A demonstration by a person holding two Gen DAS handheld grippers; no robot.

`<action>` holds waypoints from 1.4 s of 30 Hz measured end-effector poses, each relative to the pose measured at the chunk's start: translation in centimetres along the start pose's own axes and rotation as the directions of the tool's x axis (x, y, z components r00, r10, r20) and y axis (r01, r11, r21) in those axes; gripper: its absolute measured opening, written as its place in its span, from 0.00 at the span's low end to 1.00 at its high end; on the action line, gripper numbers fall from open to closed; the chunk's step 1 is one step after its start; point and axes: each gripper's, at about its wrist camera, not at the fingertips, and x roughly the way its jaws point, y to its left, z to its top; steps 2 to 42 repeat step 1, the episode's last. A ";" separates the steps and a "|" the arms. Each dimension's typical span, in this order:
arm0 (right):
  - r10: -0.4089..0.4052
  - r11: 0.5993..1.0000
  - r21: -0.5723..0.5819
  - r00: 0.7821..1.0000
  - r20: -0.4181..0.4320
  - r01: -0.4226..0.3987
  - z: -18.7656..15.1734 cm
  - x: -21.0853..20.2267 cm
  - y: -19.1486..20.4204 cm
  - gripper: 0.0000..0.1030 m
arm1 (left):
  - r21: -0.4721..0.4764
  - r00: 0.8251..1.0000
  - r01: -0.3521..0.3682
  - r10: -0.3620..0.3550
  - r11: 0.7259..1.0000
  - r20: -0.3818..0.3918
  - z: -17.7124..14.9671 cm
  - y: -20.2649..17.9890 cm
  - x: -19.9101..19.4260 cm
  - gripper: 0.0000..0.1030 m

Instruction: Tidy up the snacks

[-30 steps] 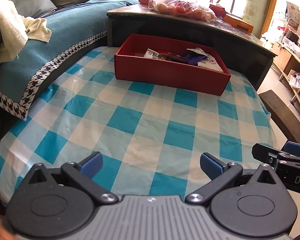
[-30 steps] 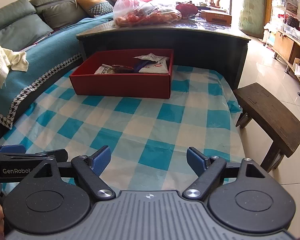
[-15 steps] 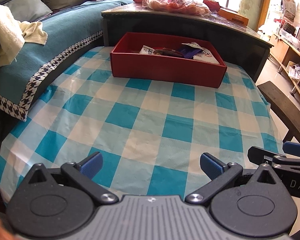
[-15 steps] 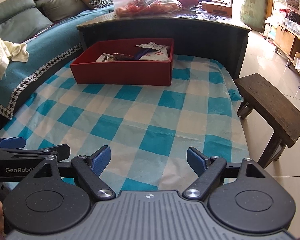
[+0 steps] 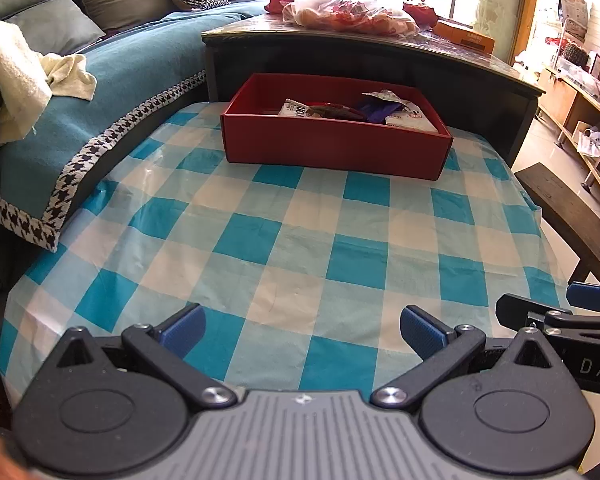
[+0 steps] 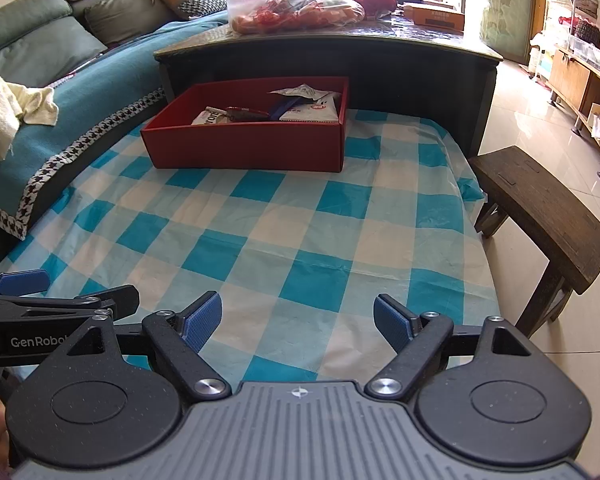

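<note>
A box (image 5: 336, 148) sits at the far end of the worktop (image 5: 284, 248), with snack packets (image 5: 352, 110) lying inside it. Just behind the box stands a cabinet (image 5: 380, 60), and a bag (image 5: 348, 4) rests on top of it. A sofa (image 5: 100, 80) runs along the worktop's left side, a towel (image 5: 24, 76) on it. A stool (image 6: 540, 208) stands to the right.

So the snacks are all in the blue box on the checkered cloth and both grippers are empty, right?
Almost. The box is red, not blue, as the left wrist view shows. The snacks do lie inside it on the checkered cloth, and the left gripper and right gripper are both empty.
</note>
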 end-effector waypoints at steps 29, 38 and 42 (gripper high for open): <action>0.001 1.000 0.000 1.000 0.001 -0.001 0.0 0.0 0.0 0.85 | 0.000 1.000 0.000 0.000 1.000 -0.001 0.0 0.0 0.0 1.00; 0.001 1.000 0.000 1.000 0.001 -0.001 0.0 0.0 0.0 0.85 | 0.000 1.000 0.000 0.000 1.000 -0.001 0.0 0.0 0.0 1.00; 0.001 1.000 0.000 1.000 0.001 -0.001 0.0 0.0 0.0 0.85 | 0.000 1.000 0.000 0.000 1.000 -0.001 0.0 0.0 0.0 1.00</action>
